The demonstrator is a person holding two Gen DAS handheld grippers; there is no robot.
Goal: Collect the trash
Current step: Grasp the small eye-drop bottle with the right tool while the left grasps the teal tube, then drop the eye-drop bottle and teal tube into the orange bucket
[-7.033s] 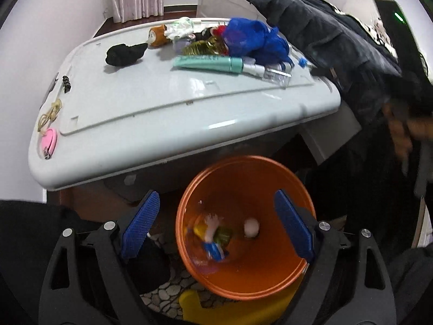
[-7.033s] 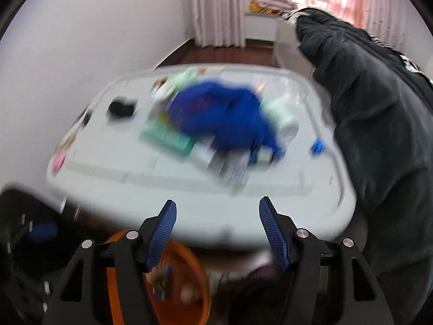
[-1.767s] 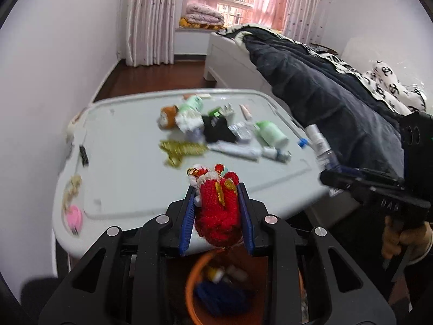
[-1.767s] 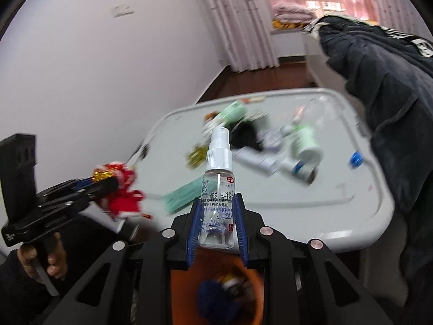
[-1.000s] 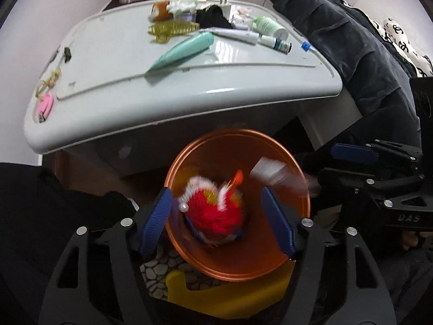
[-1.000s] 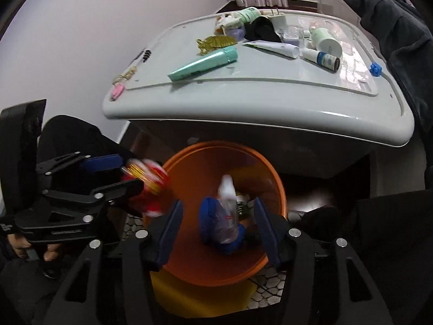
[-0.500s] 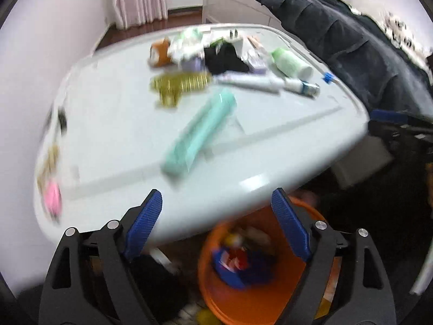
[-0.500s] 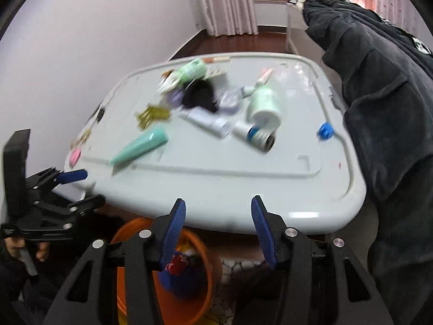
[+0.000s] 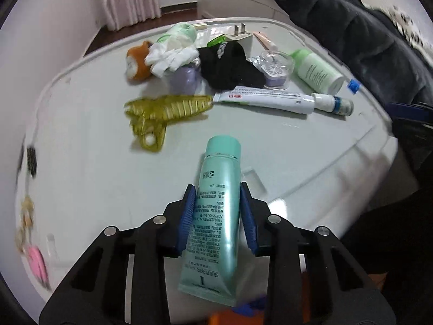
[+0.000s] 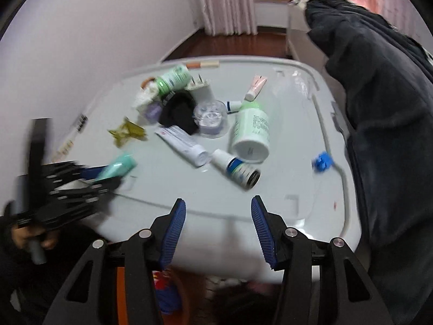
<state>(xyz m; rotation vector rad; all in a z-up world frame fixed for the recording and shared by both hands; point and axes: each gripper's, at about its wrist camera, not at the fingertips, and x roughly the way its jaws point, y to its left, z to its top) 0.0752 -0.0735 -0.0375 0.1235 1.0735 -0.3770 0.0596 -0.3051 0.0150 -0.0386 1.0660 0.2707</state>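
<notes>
The left gripper [image 9: 217,214] is clamped on a teal tube [image 9: 216,211] above the surface's [image 9: 81,189] near edge; the right gripper [image 10: 218,230] hangs apart, empty. Bottles, a white tube [image 9: 263,99] and a hair clip [image 9: 165,111] remain uncollected; the orange bin [image 10: 119,292] below holds some trash.

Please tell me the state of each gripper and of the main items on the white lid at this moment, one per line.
left gripper: shut on the teal tube.
teal tube: held between the pads, cap pointing away.
right gripper: open, holding nothing.
green-white bottle: lying on its side.
white toothpaste tube: lying flat, capped.
yellow hair clip: lying flat.
orange bin: below the lid edge, mostly hidden.
</notes>
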